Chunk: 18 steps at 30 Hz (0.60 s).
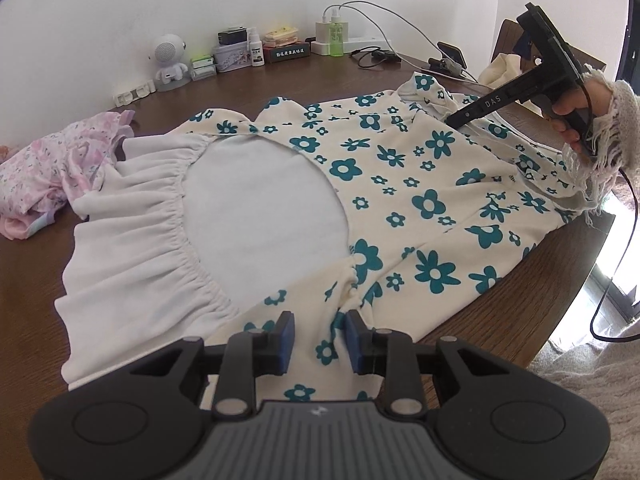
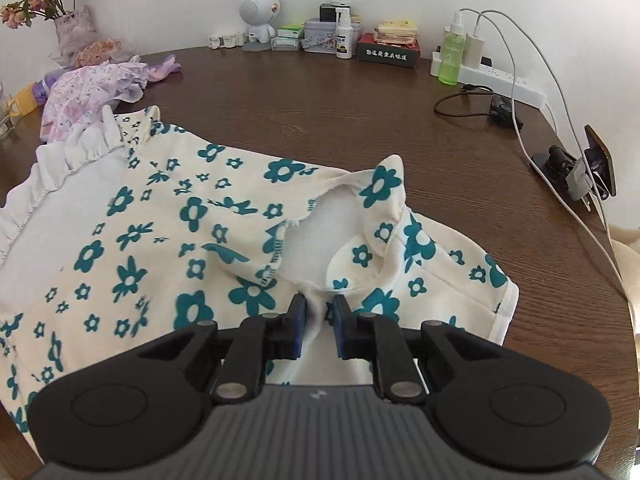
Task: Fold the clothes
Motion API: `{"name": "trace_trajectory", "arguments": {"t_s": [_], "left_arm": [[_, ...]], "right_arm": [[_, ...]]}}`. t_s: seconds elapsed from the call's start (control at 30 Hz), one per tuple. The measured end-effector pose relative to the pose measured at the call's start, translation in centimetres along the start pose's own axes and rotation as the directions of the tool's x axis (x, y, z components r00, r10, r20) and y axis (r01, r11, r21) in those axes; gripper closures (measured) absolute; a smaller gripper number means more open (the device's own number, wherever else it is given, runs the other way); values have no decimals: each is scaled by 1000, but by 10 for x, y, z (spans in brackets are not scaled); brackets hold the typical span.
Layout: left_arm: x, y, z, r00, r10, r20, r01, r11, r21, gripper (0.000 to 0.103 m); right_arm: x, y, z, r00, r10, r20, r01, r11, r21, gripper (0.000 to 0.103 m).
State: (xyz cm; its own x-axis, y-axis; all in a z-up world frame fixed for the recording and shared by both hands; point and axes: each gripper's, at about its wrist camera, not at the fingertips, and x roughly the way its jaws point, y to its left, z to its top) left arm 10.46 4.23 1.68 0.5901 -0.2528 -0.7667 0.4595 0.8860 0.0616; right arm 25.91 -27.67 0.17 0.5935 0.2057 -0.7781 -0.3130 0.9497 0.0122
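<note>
Your cream garment with teal flowers (image 1: 400,184) lies spread flat across the brown desk (image 2: 360,120), its white ruffled lining (image 1: 160,240) turned open toward the pink clothes (image 1: 60,172) bunched at the far end. Flat like this, it gives you clean edges to fold along.

Your left gripper (image 1: 320,340) hangs over the near hem. Its jaws stand spread, with flowered fabric lying under the gap; from this view you cannot tell for sure whether the pads press on it, and it looks more like a hover than a grip.

Your right gripper (image 2: 320,320) sits at the opposite end, by the small opening with the scalloped collar (image 2: 384,184). Its jaws are drawn close on a raised ridge of cloth, which bunches up between the blue pads (image 2: 298,320), so you seem to be pinching the edge there. The left wrist view shows the same tool with your hand (image 1: 572,120) on its handle, tip down on the cloth.

Holding both ends likely sets up lifting one side over the other.
</note>
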Motion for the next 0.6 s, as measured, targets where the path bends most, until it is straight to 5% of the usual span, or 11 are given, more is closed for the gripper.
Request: {"name": "trace_trajectory", "arguments": {"t_s": [0.17, 0.33, 0.6], "left_arm": [[-1, 1, -1, 1000, -7, 1, 7, 1000, -6, 77], [-1, 1, -1, 1000, -4, 1, 4, 1000, -7, 77], [-1, 2, -1, 1000, -3, 0, 3, 1000, -7, 77]], "right_arm": [[2, -15, 2, 998, -62, 10, 61, 998, 13, 89], [-21, -24, -3, 998, 65, 21, -67, 991, 114, 80], [-50, 3, -44, 997, 61, -54, -63, 997, -43, 76]]}}
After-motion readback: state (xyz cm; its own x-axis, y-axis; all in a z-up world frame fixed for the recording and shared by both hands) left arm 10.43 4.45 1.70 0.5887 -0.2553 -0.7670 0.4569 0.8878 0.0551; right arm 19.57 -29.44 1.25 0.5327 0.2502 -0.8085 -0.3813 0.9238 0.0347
